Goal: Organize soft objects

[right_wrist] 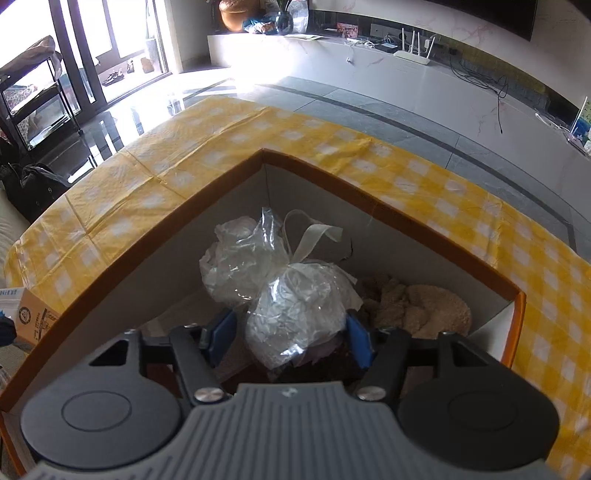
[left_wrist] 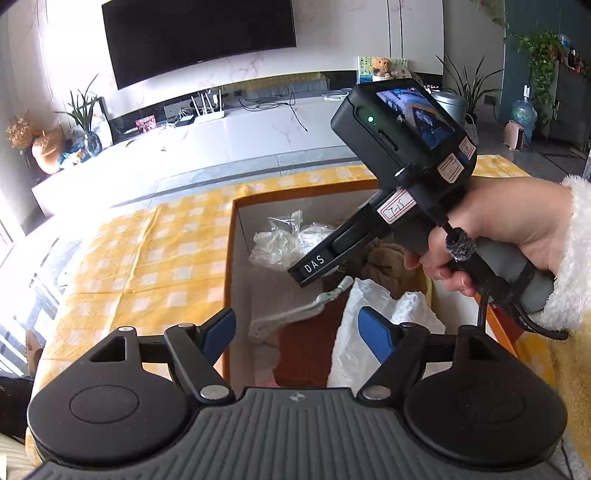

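We hold a two-finger gripper in each hand, both aimed down into an orange-rimmed cardboard box [right_wrist: 207, 206] with white inner walls.

The left gripper [left_wrist: 297, 330] has its blue pads [left_wrist: 375, 334] spread wide apart, with nothing clamped between them. They hover above the near end of the box, over a rust-brown cloth [left_wrist: 306, 347] and a crumpled white fabric piece [left_wrist: 369, 295]. A pale strap [left_wrist: 295, 314] lies across the box floor just beyond the pads.

The right gripper [right_wrist: 290, 338] also has its jaws apart. A crumpled clear plastic bag [right_wrist: 295, 306] sits between its blue pads; the right pad looks to be against the bag's edge, but we cannot tell whether it presses. A second clear bag bundle [right_wrist: 236, 258] lies touching it on the far side, and a pale ribbon [right_wrist: 314, 236] rises between them.

To the right of the bags, a tan fleecy cloth [right_wrist: 417, 306] is bunched against the box wall.

In the left wrist view, a hand [left_wrist: 498, 225] in a fluffy white cuff [left_wrist: 576, 254] grips the right gripper's handle above the box.

The box stands on a yellow and white checked tablecloth [right_wrist: 184, 162]. Beyond it are a grey tiled floor [right_wrist: 369, 110], a long white media cabinet [left_wrist: 221, 136], and a dark wall television [left_wrist: 199, 33].
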A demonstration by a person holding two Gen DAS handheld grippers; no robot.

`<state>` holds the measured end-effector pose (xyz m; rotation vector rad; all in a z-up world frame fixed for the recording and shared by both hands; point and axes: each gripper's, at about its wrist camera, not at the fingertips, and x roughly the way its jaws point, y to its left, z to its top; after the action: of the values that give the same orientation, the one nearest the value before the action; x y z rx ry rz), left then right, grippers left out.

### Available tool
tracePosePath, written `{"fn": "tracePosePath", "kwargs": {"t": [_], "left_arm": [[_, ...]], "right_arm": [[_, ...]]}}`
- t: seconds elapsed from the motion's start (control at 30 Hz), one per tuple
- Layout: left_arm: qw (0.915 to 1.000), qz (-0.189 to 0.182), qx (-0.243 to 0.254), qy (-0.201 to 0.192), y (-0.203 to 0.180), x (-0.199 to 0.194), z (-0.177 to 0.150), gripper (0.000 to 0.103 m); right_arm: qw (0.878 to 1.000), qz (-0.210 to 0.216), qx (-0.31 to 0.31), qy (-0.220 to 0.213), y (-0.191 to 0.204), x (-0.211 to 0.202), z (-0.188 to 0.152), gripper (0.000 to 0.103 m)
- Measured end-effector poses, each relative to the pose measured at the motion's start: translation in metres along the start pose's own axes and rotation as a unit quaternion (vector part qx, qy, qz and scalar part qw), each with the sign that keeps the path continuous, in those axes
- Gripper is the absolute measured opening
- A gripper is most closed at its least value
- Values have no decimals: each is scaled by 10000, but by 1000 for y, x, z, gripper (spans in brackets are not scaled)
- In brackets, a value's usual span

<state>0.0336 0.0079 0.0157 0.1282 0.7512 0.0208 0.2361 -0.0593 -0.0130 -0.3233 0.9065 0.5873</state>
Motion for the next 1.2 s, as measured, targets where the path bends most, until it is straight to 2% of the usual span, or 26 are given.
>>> {"fn": "tracePosePath", "kwargs": {"t": [0.07,0.13,0.3,0.5,0.63,0.7,0.87,1.2], "left_arm": [[9995,285,66,-141,-5,-5,7,89],[9987,439,87,-246,-11,-5,10,89],[9972,320,-13,-681,-18,-19,11,90],[9923,188,-296,-1188,-24,-38,18,90],[9847,320,-716,-1555,-26,-51,22,91],[9851,277,-623,-1579,-29,-53,24,100],[9839,373,-713,-1597,-32,-48,23,100],[9839,248,-913,-1517,-36,-52,15,100]], "right_arm": [[9999,-17,18,-109,5,-1,4,71],[9995,5,62,-319,8,-13,2,89],[9917,-490,468,-1089,7,-70,-18,97],[9694,-1311,1139,-1733,1,-142,-70,98],[9526,-1664,1554,-2018,5,-173,-101,100],[9461,-1780,1695,-2111,9,-183,-114,100],[9342,-1998,1764,-2373,21,-200,-137,100],[9345,-2029,1582,-2459,29,-207,-149,100]]}}
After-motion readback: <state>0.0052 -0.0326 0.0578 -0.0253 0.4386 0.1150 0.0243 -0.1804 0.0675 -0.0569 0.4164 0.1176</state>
